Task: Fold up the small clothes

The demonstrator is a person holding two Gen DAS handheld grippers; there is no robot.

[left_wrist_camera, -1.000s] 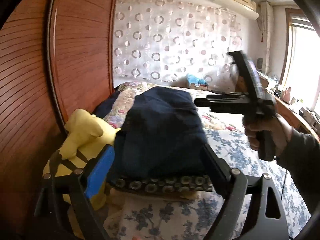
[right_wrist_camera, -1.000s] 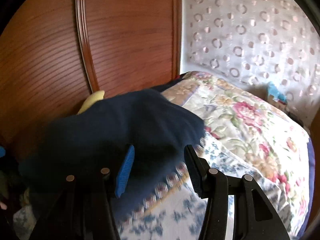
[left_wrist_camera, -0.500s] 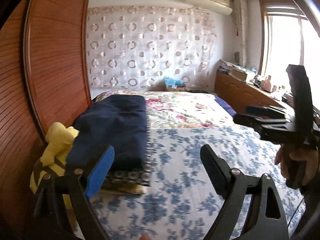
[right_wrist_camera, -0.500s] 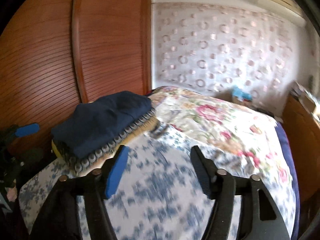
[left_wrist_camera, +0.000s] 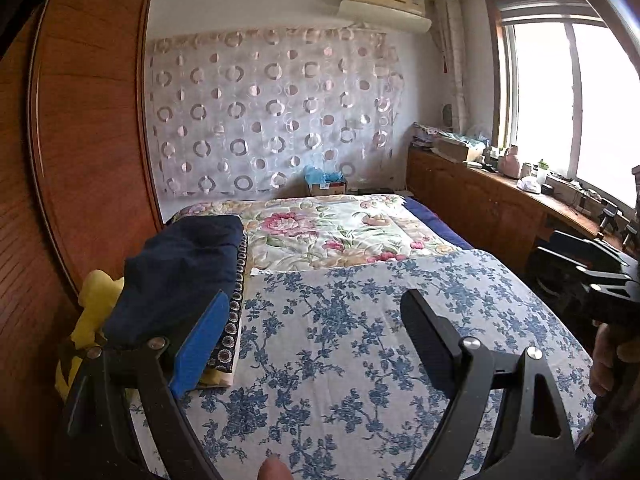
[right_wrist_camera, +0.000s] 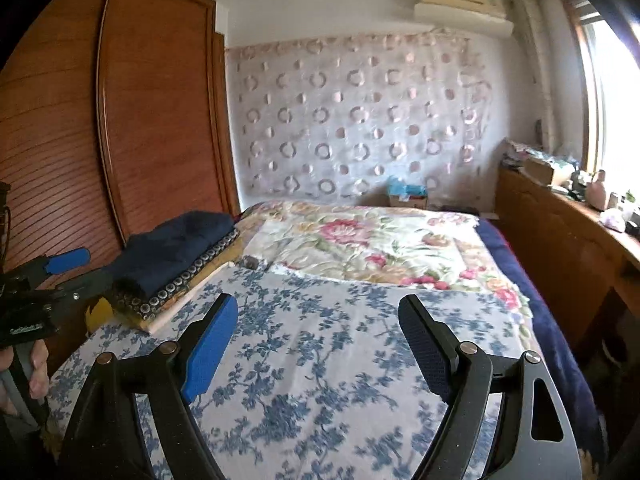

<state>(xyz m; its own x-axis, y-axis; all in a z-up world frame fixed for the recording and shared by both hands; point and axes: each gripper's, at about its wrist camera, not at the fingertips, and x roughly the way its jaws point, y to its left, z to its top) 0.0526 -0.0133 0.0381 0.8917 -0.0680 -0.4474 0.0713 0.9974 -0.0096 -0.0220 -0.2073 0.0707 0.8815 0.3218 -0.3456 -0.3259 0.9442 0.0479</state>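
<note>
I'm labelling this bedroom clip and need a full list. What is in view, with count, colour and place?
folded garment: one, navy, top of the stack at the bed's left edge
patterned cloth: one, dark with ring print, under the garment
yellow item: one, between stack and wardrobe
blue floral sheet: one, near half of the bed
floral quilt: one, pink and cream, far half
wardrobe: one, reddish wood, left
ring-print curtain: one, pale, back wall
air conditioner: one, cream, high on the wall
left hand-held gripper: open, empty
right hand-held gripper: jaws just opened, empty

Yellow garment (left_wrist_camera: 94, 308) — mostly hidden under stack (left_wrist_camera: 180, 276).
</note>
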